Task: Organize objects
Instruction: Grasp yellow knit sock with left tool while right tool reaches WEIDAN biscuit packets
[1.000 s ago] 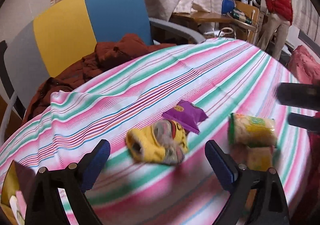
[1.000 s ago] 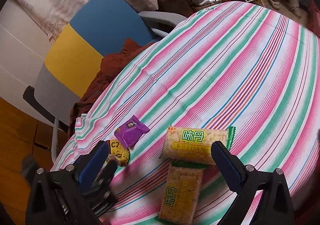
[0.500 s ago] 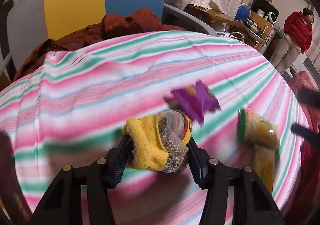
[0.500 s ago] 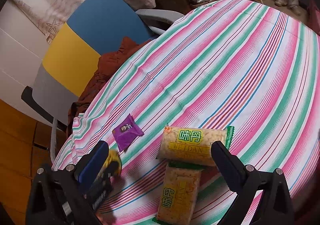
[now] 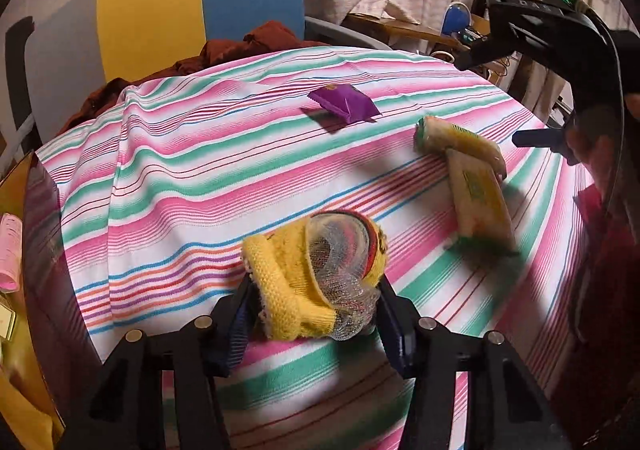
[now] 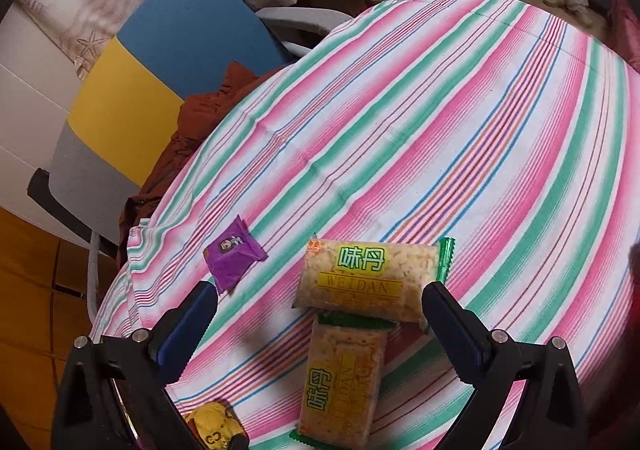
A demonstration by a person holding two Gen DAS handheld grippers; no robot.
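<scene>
Gripping, left wrist view: a yellow knitted bundle (image 5: 312, 278) wrapped partly in white mesh is held clamped between the two fingers of the left claw (image 5: 314, 314), above the near edge of the tabletop (image 5: 180, 186).
Tabletop: a cloth striped in pink, green and white is seen draped over it.
Purple packet (image 5: 344, 102): lying flat toward the far side of the cloth, well apart from the bundle.
Snack packs: two clear packs of pale biscuits (image 5: 472, 178) are seen to the right, touching at one end in an L shape.
Right claw (image 5: 536, 138): seen at the right edge above the packs; from this view it cannot be told how wide it stands.
Chair (image 5: 200, 6): a yellow and blue backrest is seen behind the tabletop, with a rust-brown garment (image 5: 240, 50) heaped on the seat.

Right wrist view, right claw (image 6: 320, 318): held spread wide with nothing between its fingers, hovering over the snack packs.
Upper snack pack (image 6: 368, 278): lying crosswise, green lettering up.
Lower snack pack (image 6: 340, 382): lying lengthwise, its top end tucked under the upper pack.
Purple packet (image 6: 232, 254): lying left of the packs, near the cloth's edge.
Yellow knitted bundle (image 6: 214, 426): glimpsed at the bottom left, in the left claw.
</scene>
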